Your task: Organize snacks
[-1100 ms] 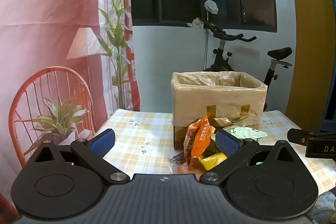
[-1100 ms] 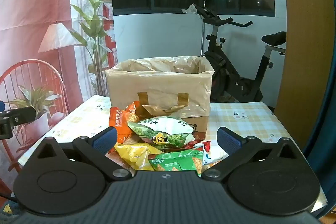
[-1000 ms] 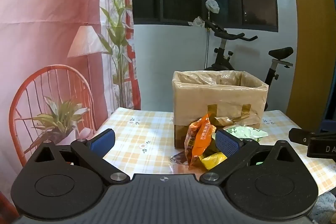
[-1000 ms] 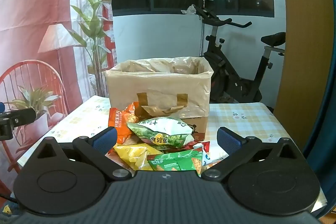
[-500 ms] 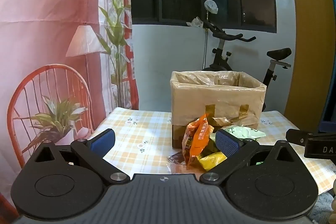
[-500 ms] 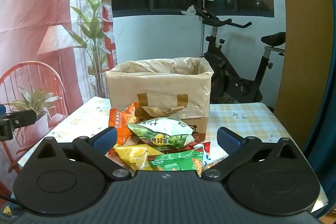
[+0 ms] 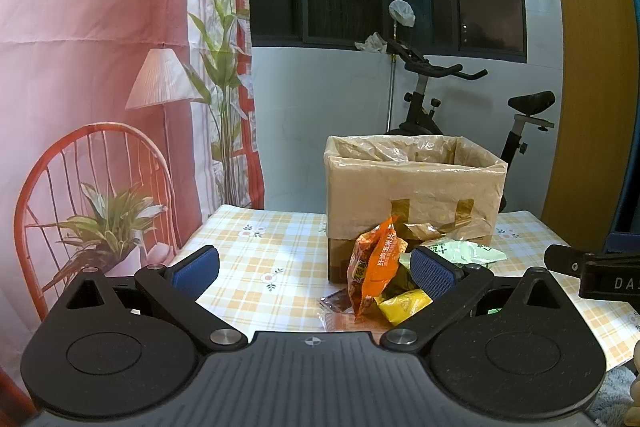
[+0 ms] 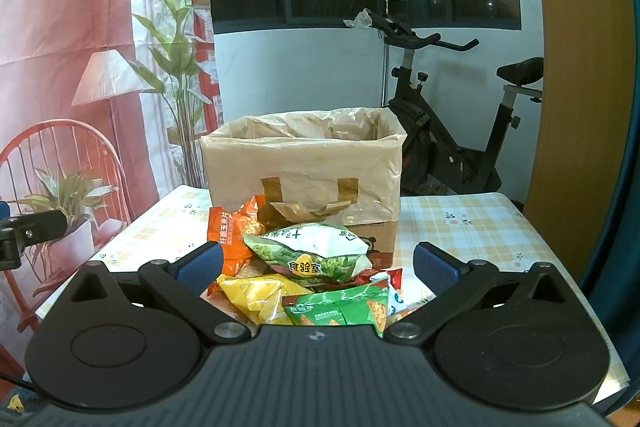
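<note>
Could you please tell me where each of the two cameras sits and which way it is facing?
Left wrist view: sits on the left gripper, open, left of the snack pile, facing the lined box; the right gripper's tip shows at its right edge.
Right wrist view: sits on the right gripper, open, squarely before the pile, facing the box; the left gripper's tip shows at its left edge.
Shared: box, orange packet, checked tablecloth, exercise bike.

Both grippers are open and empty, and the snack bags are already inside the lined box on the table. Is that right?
Not quite. The snack bags are not in the box; the right wrist view shows them piled on the table in front of it. The rest holds: the left gripper and right gripper are open and empty.
</note>
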`<state>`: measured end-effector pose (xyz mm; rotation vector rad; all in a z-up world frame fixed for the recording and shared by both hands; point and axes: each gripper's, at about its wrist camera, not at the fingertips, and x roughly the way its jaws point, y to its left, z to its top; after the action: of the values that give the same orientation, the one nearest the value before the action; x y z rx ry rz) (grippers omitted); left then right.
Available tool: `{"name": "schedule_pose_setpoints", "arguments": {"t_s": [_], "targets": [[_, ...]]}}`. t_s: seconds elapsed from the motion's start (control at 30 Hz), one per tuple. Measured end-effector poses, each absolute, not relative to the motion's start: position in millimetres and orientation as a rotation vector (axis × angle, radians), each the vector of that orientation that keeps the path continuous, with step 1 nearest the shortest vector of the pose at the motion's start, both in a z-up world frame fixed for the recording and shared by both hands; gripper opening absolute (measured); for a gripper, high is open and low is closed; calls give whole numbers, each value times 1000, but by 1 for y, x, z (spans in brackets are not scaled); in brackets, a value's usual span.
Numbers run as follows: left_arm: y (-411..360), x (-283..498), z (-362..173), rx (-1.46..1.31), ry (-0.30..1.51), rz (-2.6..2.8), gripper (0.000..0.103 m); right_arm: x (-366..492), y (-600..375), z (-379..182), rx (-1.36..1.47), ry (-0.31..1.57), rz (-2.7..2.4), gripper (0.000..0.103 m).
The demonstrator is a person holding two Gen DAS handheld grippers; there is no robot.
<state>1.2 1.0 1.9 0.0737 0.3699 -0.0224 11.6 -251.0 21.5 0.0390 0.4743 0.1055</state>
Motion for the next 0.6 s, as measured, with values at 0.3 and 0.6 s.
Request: {"name": "schedule_pose_setpoints", "arguments": {"t_s": [0.3,0.6], "targets": [[1,1,1,73,370,-23,103,12,-251,21,39,474,106,103],[1,1,1,72,371,-24,103,12,-251,21,41,474,106,103]]}}
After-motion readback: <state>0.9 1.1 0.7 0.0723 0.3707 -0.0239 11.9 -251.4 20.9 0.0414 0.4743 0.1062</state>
